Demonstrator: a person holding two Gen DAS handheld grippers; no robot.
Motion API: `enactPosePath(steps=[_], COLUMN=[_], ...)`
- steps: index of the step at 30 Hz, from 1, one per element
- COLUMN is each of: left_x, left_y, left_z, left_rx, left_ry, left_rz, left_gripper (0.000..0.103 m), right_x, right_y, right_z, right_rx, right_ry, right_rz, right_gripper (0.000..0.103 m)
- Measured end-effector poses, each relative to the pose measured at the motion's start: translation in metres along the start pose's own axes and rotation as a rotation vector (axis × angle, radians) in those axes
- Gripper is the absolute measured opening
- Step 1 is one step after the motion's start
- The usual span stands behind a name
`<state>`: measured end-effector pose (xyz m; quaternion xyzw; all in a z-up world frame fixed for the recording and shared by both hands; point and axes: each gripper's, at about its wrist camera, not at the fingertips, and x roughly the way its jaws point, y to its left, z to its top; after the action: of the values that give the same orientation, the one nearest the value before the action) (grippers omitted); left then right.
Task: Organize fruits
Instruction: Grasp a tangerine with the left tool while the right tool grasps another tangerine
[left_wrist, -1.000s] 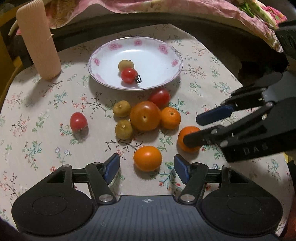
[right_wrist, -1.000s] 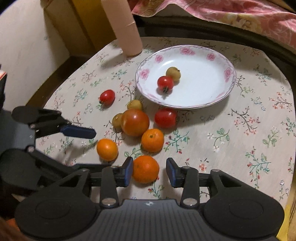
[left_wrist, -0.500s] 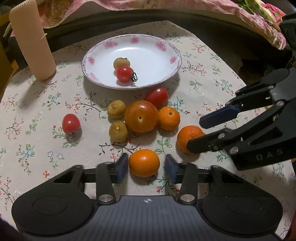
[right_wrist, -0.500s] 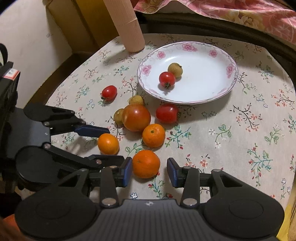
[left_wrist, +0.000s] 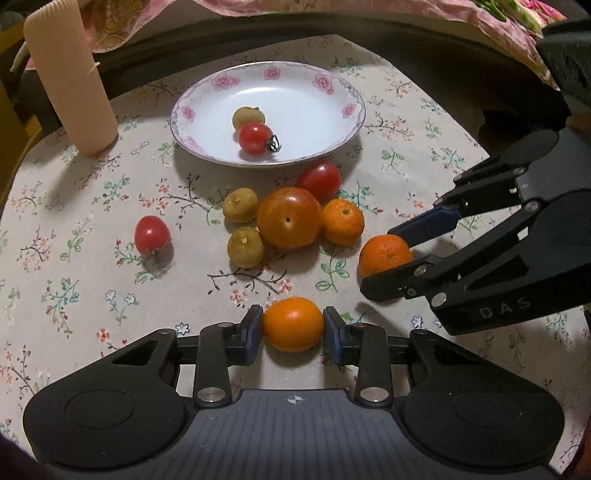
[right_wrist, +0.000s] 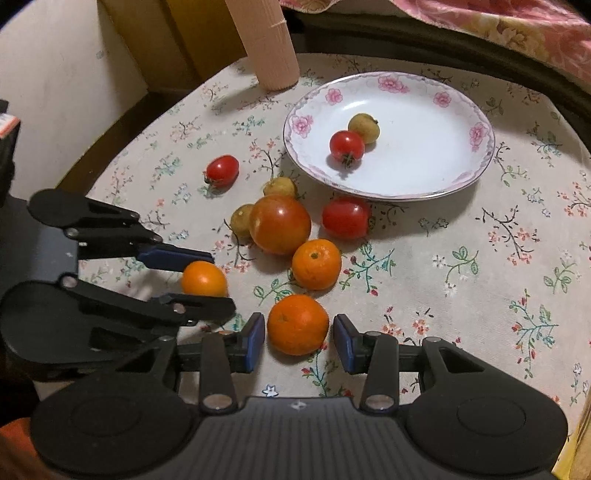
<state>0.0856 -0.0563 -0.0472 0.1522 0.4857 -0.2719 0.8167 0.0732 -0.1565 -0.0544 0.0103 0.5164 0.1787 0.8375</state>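
- A tall ribbed cream-coloured cylinder (left_wrist: 70, 77) stands upright at the far left of the round table with a floral cloth (left_wrist: 92, 295).
- A small red tomato (left_wrist: 152, 234) lies alone on the cloth, well apart from the other fruit.
- The white plate with pink roses on its rim (left_wrist: 334, 88) sits at the far middle of the table; in it a small yellow-brown fruit (left_wrist: 248, 117) touches a red cherry tomato with a dark stalk (left_wrist: 255, 138).
- Just in front of the plate is a cluster on the cloth: two yellow-brown round fruits (left_wrist: 240, 205), a large orange-red tomato (left_wrist: 289, 218), a red tomato (left_wrist: 319, 178) and a small mandarin (left_wrist: 342, 221).
- The left gripper (left_wrist: 292, 334) has its blue pads against both sides of a smooth orange fruit (left_wrist: 292, 324) near the table's front edge; the jaws are easing open a little, with the fruit between them.
- The right gripper (right_wrist: 298, 336) straddles a dimpled orange mandarin (right_wrist: 297, 324). In its own view the left pad sits just beside the fruit and the right pad stands clear, so the jaws are not gripping it.
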Motion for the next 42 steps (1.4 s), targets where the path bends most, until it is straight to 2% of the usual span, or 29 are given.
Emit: enactPosePath(steps=[5,12,19,24,38,40,41,42], left_x=[0.000,0.001,0.002,0.002,0.002,0.002,0.001,0.001], left_y=[-0.001,-0.001,-0.002,-0.003,-0.003,-0.003,-0.003,-0.003], left_z=[-0.002,-0.003,-0.003,-0.003,-0.003,-0.003,-0.003,-0.002], left_rx=[0.010,0.016,0.015,0.022,0.026,0.028,0.026,0.024], left_ry=[0.002,-0.001,-0.002,-0.006,-0.003,-0.009,-0.011,-0.010], left_rz=[0.000,0.009,0.005,0.009,0.019,0.021,0.019,0.015], left_gripper=[0.066,0.068,0.065,0.059,0.059,0.054,0.046,0.043], right_x=[0.001,0.000,0.001,0.000,0.000,0.000,0.000,-0.001], right_y=[0.004,0.007,0.008,0.008,0.010,0.011,0.012,0.014], right_z=[0.001,0.000,-0.001,-0.001,0.000,0.000,0.000,0.000], right_rx=[-0.017,-0.052,-0.065,-0.064,-0.086,-0.091,-0.096,-0.105], right_ry=[-0.003,-0.013,-0.012,-0.012,-0.003,-0.001,0.001,0.000], right_rz=[-0.012,-0.043,-0.041,-0.040,-0.055,-0.052,-0.052,-0.057], right_gripper=[0.043,0.043,0.043,0.043,0.043,0.038,0.037,0.037])
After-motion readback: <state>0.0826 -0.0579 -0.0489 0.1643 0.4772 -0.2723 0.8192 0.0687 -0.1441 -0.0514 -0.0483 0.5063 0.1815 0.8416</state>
